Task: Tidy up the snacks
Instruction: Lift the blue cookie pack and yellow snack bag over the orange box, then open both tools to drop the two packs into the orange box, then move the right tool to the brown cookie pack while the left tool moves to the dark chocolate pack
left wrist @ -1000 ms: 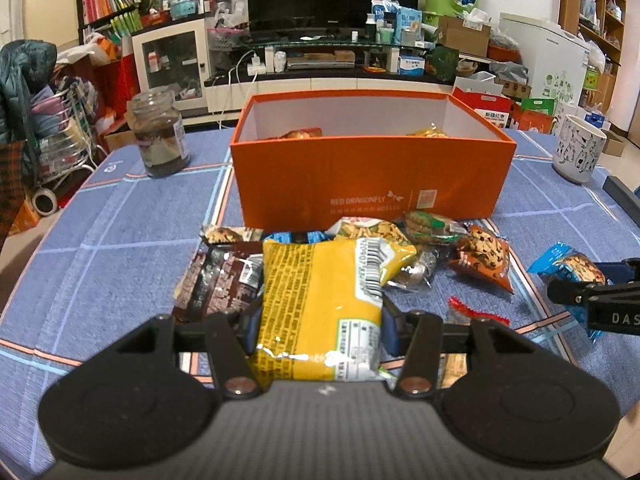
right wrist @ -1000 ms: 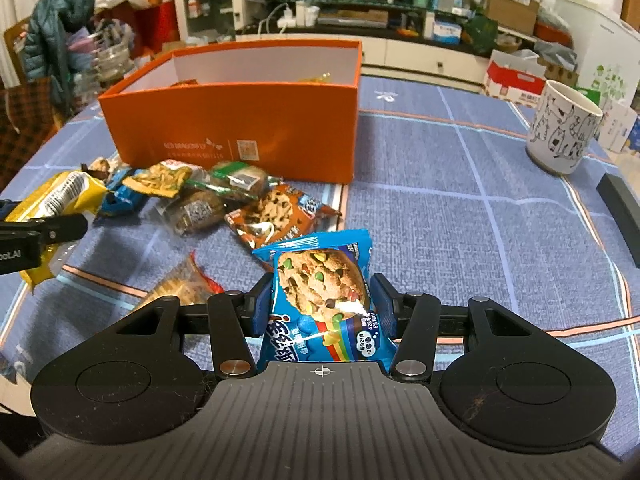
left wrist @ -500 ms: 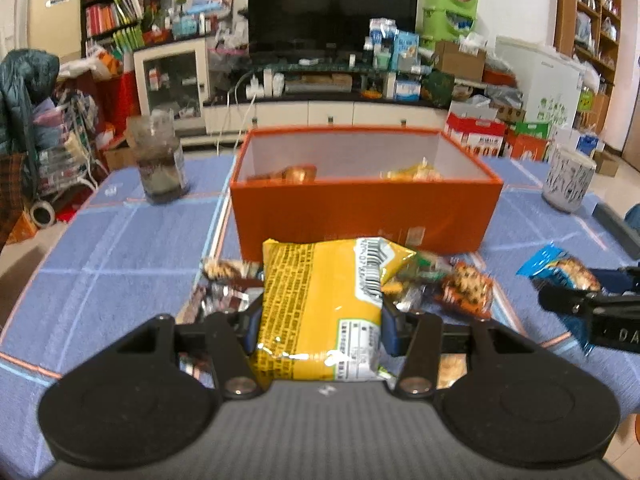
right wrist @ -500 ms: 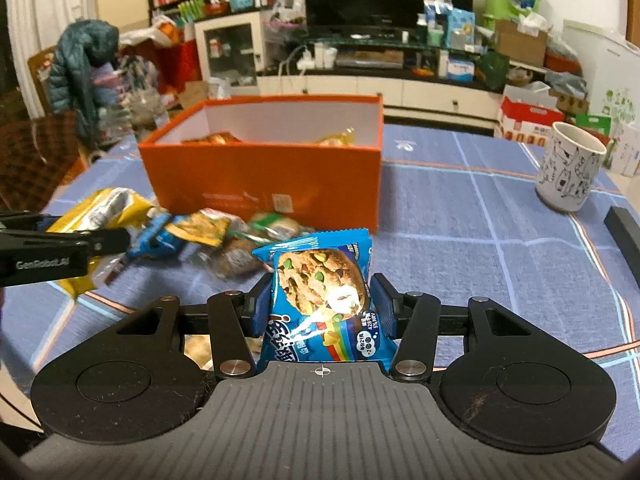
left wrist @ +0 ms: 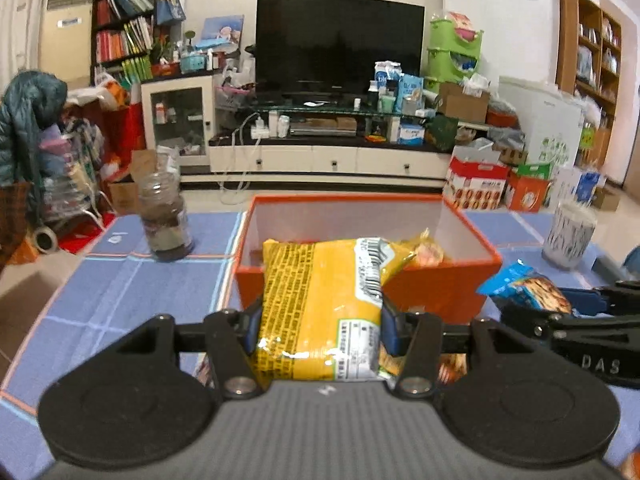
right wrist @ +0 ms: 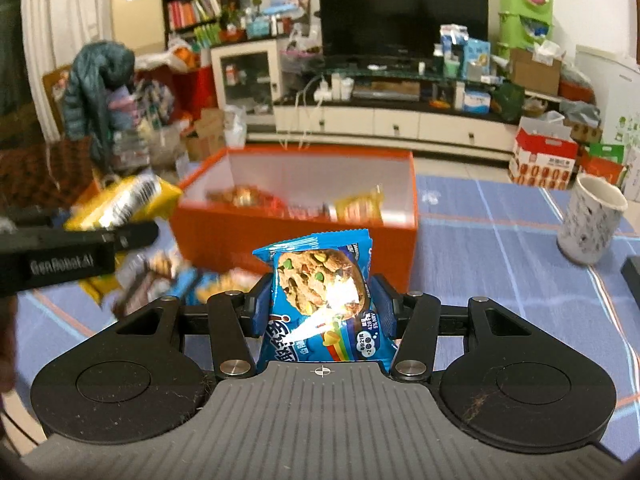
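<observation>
My left gripper point(left wrist: 320, 330) is shut on a yellow snack packet point(left wrist: 320, 300), held in the air before the orange box point(left wrist: 432, 288). My right gripper point(right wrist: 318, 310) is shut on a blue cookie packet point(right wrist: 320, 300), also lifted above the table. In the left wrist view the right gripper point(left wrist: 536, 312) reaches in from the right edge with the blue cookie packet point(left wrist: 524, 284). In the right wrist view the left gripper point(right wrist: 156, 224) enters from the left with the yellow snack packet point(right wrist: 124, 204). The orange box point(right wrist: 288, 236) is open on top and holds several snacks. More packets point(right wrist: 160, 280) lie on the blue cloth in front of it.
A glass jar point(left wrist: 166, 216) stands on the blue tablecloth left of the box. A patterned white mug point(right wrist: 592, 220) stands at the right, with a dark flat object point(right wrist: 632, 276) at the table's right edge. Behind the table are a TV stand, shelves and cartons.
Both grippers have risen with their packets, from just above the loose snacks to near the box's rim. The view tilted up and the room's back wall now shows.
</observation>
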`<state>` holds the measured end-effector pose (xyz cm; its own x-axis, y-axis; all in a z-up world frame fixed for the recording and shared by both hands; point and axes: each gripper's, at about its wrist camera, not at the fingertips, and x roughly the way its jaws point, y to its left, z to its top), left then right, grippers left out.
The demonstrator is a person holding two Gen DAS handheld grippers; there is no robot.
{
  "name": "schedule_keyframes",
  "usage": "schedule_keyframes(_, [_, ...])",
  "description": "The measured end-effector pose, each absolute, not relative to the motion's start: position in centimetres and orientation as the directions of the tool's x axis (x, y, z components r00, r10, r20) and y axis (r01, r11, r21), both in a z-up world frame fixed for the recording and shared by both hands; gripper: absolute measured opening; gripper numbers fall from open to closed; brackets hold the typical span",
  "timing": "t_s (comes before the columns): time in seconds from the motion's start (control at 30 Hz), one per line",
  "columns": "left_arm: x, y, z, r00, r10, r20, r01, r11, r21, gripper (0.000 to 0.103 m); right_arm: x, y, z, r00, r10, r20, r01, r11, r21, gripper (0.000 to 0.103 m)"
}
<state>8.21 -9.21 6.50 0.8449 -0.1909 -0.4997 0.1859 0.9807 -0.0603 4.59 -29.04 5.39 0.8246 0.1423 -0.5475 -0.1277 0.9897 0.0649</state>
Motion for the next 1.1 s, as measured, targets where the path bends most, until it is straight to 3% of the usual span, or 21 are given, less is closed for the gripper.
schedule_keyframes(0.3, [20.5, -10.5, 6.3, 0.818, -0.174, -0.548, 0.127, 0.984, -0.124, 0.053, 18.5, -28.8, 7.1, 0.829, 0.145, -0.54, -0.094, 0.988, 0.121, 0.038])
schedule_keyframes(0.4, [22.9, -11.3, 5.5, 0.781, -0.154, -0.605, 0.122, 0.988, -0.094, 0.069, 22.1, -28.2, 6.3, 0.799, 0.118, -0.59, -0.073, 0.992, 0.1, 0.04])
schedule_keyframes(0.43, [22.5, -11.0, 5.7, 0.789, -0.158, -0.594, 0.129, 0.987, -0.091, 0.074, 22.3, -28.3, 6.5, 0.799, 0.11, -0.591, -0.061, 0.993, 0.102, 0.04])
schedule_keyframes(0.5, [20.8, -9.8, 6.5, 0.822, -0.178, -0.542, 0.148, 0.984, -0.099, 0.091, 21.0, -28.6, 7.3, 0.823, 0.125, -0.554, -0.073, 0.991, 0.115, 0.041])
schedule_keyframes(0.53, [19.5, -8.9, 6.9, 0.834, -0.183, -0.521, 0.155, 0.983, -0.097, 0.093, 19.8, -28.7, 7.8, 0.837, 0.128, -0.532, -0.082, 0.991, 0.109, 0.045])
schedule_keyframes(0.67, [14.5, -5.2, 6.8, 0.862, -0.159, -0.482, 0.15, 0.987, -0.057, 0.093, 13.4, -29.2, 7.7, 0.869, 0.102, -0.484, -0.08, 0.995, 0.066, 0.063])
schedule_keyframes(0.87, [8.8, 1.1, 3.8, 0.848, -0.07, -0.525, 0.035, 0.996, -0.077, 0.093, 5.3, -30.5, 2.5, 0.831, 0.055, -0.554, -0.012, 0.997, 0.081, 0.065])
schedule_keyframes(1.1, [8.3, 3.3, 0.3, 0.834, -0.017, -0.551, 0.012, 1.0, -0.014, 0.093, 5.4, -32.0, -2.3, 0.804, -0.022, -0.594, 0.17, 0.966, 0.195, 0.065])
